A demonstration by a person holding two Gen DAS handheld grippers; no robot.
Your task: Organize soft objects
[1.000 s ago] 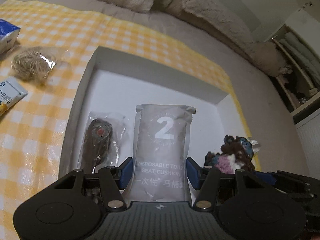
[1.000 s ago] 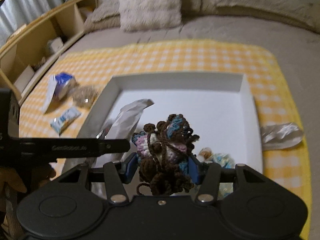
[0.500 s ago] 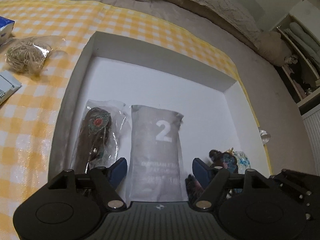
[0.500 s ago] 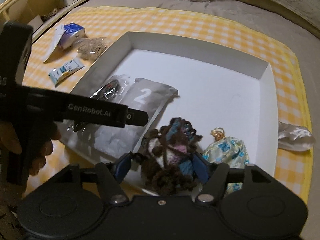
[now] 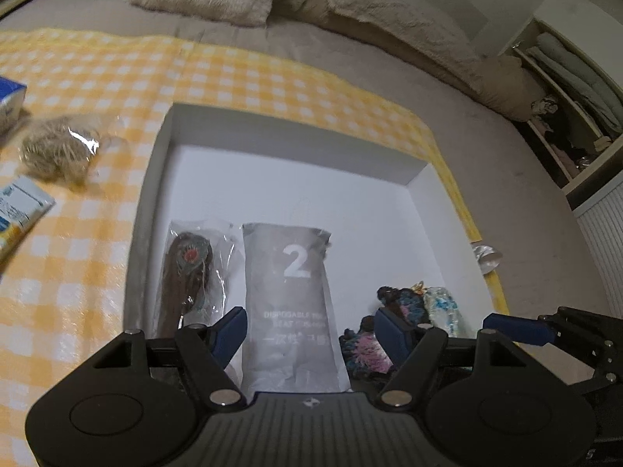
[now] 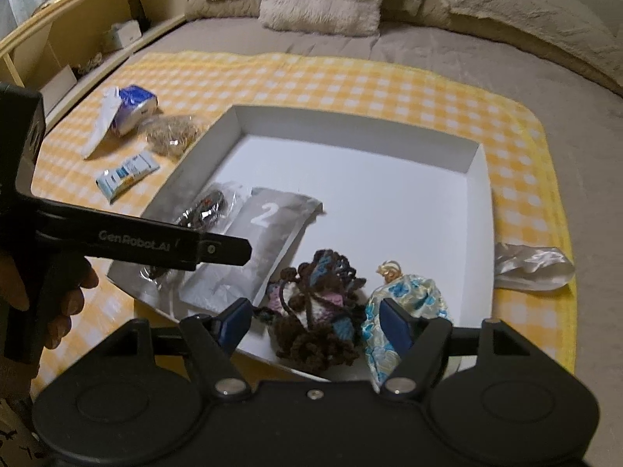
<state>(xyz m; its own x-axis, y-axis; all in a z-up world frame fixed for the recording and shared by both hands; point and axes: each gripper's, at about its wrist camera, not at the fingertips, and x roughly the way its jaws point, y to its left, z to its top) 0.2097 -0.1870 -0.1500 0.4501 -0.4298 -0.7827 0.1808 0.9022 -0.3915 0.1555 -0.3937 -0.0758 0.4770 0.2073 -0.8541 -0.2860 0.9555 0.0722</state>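
A white shallow box (image 5: pixel 418 173) (image 6: pixel 481 179) lies on a yellow checked cloth. In it lie a clear bag with a dark ornament (image 5: pixel 190 268) (image 6: pixel 206 210), a grey "2" seat-cushion packet (image 5: pixel 292 295) (image 6: pixel 257 245), a brown, pink and blue crochet piece (image 5: pixel 366 350) (image 6: pixel 315 311) and a blue floral pouch (image 5: pixel 440 303) (image 6: pixel 409 299). My left gripper (image 5: pixel 310 336) is open above the near end of the grey packet, holding nothing. My right gripper (image 6: pixel 315 321) is open around the crochet piece, which rests in the box.
On the cloth left of the box lie a bag of tan rubber bands (image 5: pixel 58 148) (image 6: pixel 171 132), a blue-white sachet (image 5: pixel 19 214) (image 6: pixel 126 173) and a blue tissue pack (image 6: pixel 130 109). A silvery wrapper (image 6: pixel 529 266) lies right of the box. Pillows at the back, shelves at the sides.
My left gripper let go of the grey packet, which now lies flat in the box. My right gripper lowered the crochet piece into the box and opened.
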